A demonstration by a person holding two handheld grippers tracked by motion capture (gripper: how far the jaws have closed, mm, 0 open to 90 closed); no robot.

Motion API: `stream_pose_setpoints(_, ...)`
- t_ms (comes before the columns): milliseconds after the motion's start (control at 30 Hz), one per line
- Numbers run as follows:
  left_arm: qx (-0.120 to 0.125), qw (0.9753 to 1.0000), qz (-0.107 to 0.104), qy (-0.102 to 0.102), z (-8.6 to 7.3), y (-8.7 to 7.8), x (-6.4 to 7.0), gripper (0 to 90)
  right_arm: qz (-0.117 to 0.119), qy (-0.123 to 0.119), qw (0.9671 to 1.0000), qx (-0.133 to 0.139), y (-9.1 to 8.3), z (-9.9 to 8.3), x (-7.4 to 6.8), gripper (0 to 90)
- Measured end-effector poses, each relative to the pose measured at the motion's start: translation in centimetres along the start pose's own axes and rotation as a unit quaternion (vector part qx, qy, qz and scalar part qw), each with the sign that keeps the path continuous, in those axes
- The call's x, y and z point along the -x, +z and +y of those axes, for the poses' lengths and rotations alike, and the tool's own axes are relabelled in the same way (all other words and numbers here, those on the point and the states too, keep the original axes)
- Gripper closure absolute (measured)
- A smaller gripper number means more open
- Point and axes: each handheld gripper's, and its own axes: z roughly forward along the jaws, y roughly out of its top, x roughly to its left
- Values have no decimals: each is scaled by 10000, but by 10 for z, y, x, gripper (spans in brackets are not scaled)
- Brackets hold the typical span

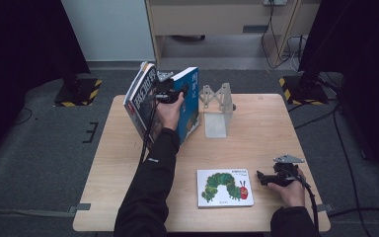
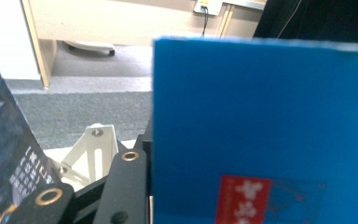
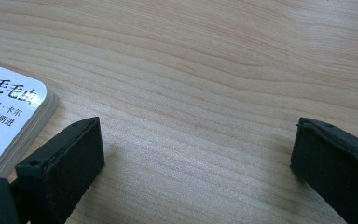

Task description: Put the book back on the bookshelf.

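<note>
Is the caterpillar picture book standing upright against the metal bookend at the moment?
No, the caterpillar picture book lies flat on the table, near the right gripper and well apart from the metal bookend.

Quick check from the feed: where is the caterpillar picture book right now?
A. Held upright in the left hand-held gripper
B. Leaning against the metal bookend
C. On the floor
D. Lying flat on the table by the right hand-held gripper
D: the caterpillar picture book lies flat on the table, just beside the open right hand-held gripper; the left hand-held gripper holds a blue book.
</note>
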Motion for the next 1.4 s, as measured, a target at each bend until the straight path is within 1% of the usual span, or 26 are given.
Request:
stream_pose_setpoints(33, 42, 10000, 6, 28, 0, 1, 2, 599, -2, 18, 10000, 1, 0, 0, 0, 26)
stream_pose_setpoints(100, 91, 10000, 29, 23, 0, 2, 2, 599, -3, 0, 10000, 0, 0, 0, 0, 26)
stream_pose_setpoints(133, 94, 10000, 19, -20, 0, 3, 1, 598, -8, 6, 10000, 10, 0, 0, 0, 26)
stream_pose_setpoints(233, 74, 10000, 34, -7, -2, 5, -1, 599, -18, 13, 10000, 6, 0, 0, -1, 27)
stream_pose_setpoints(300, 96, 9999, 72, 15, -2, 5, 1, 597, -17, 21, 10000, 7, 0, 0, -1, 27)
stream_pose_setpoints(367, 107, 9999, 60, 20, -2, 6, 2, 596, -23, 37, 10000, 6, 0, 0, -1, 27)
stream_pose_setpoints(467, 125, 9999, 19, 65, -3, 6, 3, 595, -27, 33, 10000, -6, 0, 0, -1, 28)
stream_pose_setpoints(567, 150, 9999, 25, 54, -4, 5, 3, 594, -28, 32, 10000, -6, 0, 0, -1, 29)
stream_pose_setpoints(667, 155, 9998, 21, 132, -7, 2, 4, 591, -43, 42, 10000, 11, 0, 0, -1, 29)
stream_pose_setpoints(733, 85, 9998, 18, 205, -8, -1, 5, 588, -41, 42, 10000, 11, 0, 0, -1, 29)
stream_pose_setpoints(800, 78, 9997, 25, 246, -8, -3, 6, 586, -44, 42, 10000, 12, 0, -1, -1, 30)
stream_pose_setpoints(867, 93, 9996, 23, 267, -11, -7, 6, 583, -42, 42, 10000, 12, 0, 0, -1, 30)
stream_pose_setpoints(933, 56, 9997, 23, 250, -13, -11, 5, 583, -44, 42, 10000, 12, 0, 0, -1, 30)
stream_pose_setpoints(1000, 12, 9996, 32, 277, -14, -15, 4, 584, -44, 41, 10000, 12, 0, 0, -1, 30)
stream_pose_setpoints(1100, -87, 9987, 67, 489, -18, -23, 6, 585, -43, 43, 10000, 11, 0, 0, -1, 29)
stream_pose_setpoints(1300, -88, 9988, 54, 480, -30, -38, 7, 586, -45, 60, 10000, 10, 0, -1, -2, 29)
stream_pose_setpoints(1400, -89, 9985, 95, 541, -34, -43, 7, 586, -45, 55, 10000, 10, 0, -1, -2, 29)
